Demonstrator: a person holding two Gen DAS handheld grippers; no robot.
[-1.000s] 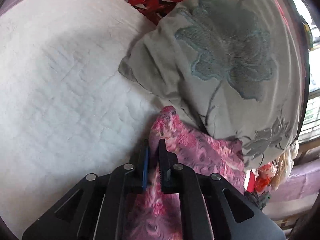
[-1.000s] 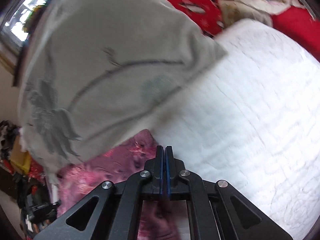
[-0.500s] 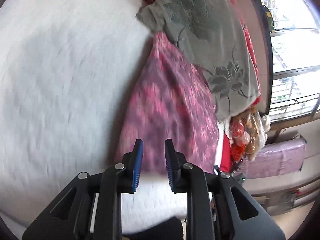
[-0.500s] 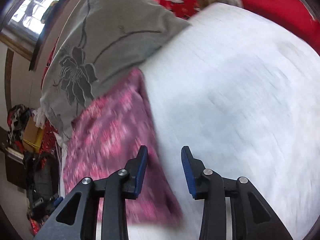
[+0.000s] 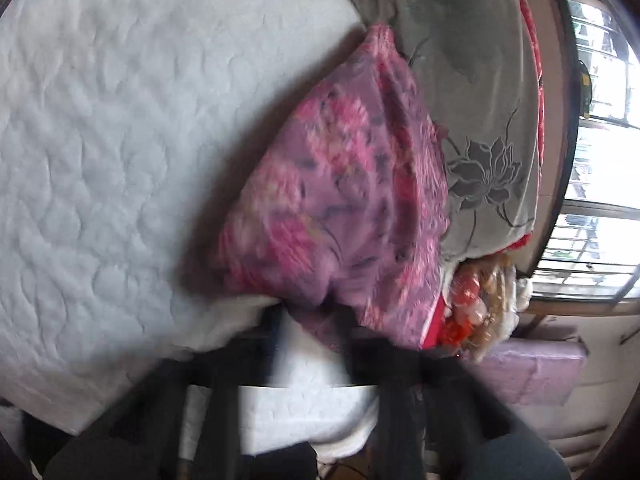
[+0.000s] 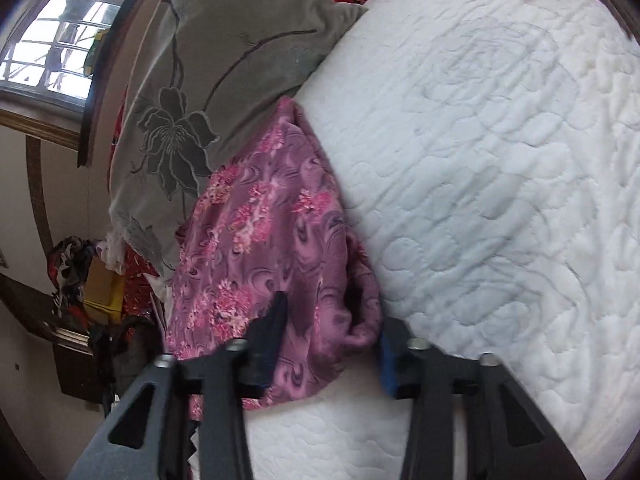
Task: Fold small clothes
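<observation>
Both cameras look down at a bed with a white quilted mattress (image 5: 120,120) (image 6: 480,160). The thing to fold is a pink-and-purple floral garment (image 5: 340,184) (image 6: 272,240). It lies along the edge of the mattress, with its far end tucked against a grey cushion with a dark flower pattern (image 5: 472,100) (image 6: 208,80). The cushion sits on the window (image 5: 600,160) (image 6: 48,40) side.

The right tongs (image 6: 330,320) are at the near end of the garment. Their fingers stand apart with a rolled-up bit of the hem between them, and the jaws are closing in. I can't say the pads are pressing on the cloth yet.

The left tongs (image 5: 314,320) are really smeared with blur. The two dark fingers look spread, with the garment's near edge hanging down between them, and they're closing too. Whether they've got a bite on the fabric I can't tell.

Past the bed edge there's a pile of mixed stuff, too blurry to name.
</observation>
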